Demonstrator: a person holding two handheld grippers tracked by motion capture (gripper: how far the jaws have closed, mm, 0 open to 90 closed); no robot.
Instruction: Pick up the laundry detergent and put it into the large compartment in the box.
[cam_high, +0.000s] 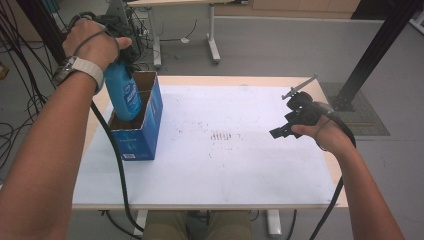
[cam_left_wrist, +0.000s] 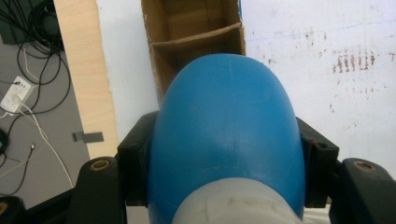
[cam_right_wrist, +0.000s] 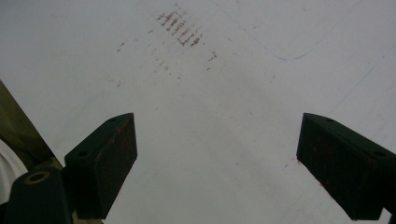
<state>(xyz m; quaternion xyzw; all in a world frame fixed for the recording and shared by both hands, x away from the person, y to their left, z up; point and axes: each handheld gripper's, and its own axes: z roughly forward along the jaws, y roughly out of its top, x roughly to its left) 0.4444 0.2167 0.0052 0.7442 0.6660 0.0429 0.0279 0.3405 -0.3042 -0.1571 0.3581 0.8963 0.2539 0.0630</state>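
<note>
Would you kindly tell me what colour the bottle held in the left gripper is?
The bottle is blue with a pale cap, clearest in the left gripper view.

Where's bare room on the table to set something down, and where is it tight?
The white sheet is bare from the box across to the right gripper, and along the near edge. It is tight at the far left corner, where the left gripper holds the bottle in the box.

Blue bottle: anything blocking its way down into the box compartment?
Nothing visible does. The left gripper is shut on the blue bottle, whose lower end is already at the open top of the cardboard box. The divider sits beyond the bottle; the compartment underneath is hidden.
</note>
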